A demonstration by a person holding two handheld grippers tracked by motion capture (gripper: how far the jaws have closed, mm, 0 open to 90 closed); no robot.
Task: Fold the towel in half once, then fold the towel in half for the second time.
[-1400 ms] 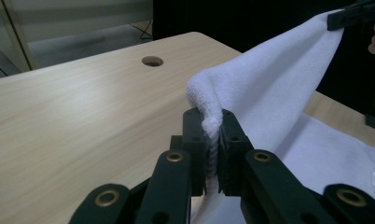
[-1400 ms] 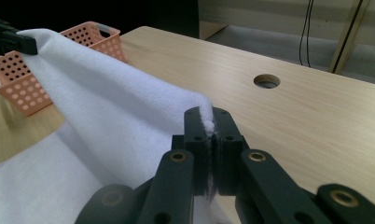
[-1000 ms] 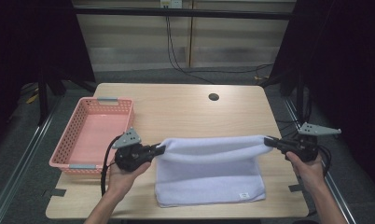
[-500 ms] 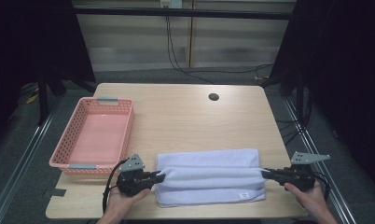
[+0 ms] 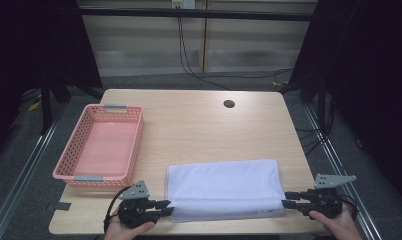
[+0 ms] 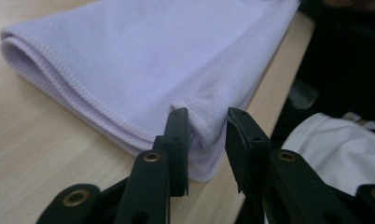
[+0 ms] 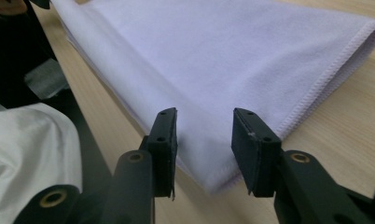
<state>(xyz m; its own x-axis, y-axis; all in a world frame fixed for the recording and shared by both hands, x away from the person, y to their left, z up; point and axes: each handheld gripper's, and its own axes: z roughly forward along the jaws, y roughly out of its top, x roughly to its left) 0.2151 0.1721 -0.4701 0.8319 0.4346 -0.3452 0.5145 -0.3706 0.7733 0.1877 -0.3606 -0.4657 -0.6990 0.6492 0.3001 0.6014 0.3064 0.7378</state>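
A pale lilac towel [image 5: 224,187] lies folded flat on the wooden table [image 5: 199,130], near its front edge. My left gripper [image 5: 168,206] rests at the towel's front left corner. In the left gripper view the jaws of that gripper [image 6: 207,114] have just been opening, and the towel [image 6: 176,51] corner sits loose between them. At the front right corner, my right gripper [image 5: 285,200] is low over the table. Its jaws [image 7: 205,116] have also just been opening and stand apart over the towel [image 7: 232,46] corner, no longer pressing it.
A pink plastic basket [image 5: 134,145] stands on the left half of the table. A round cable hole [image 5: 229,104] is at the back. The table's front edge runs just below both grippers, with the person's white clothing [image 7: 27,149] beyond it.
Both grippers came down and toward the person, carrying the raised towel edge over. The towel now lies folded flat, and both pairs of jaws have parted from it.
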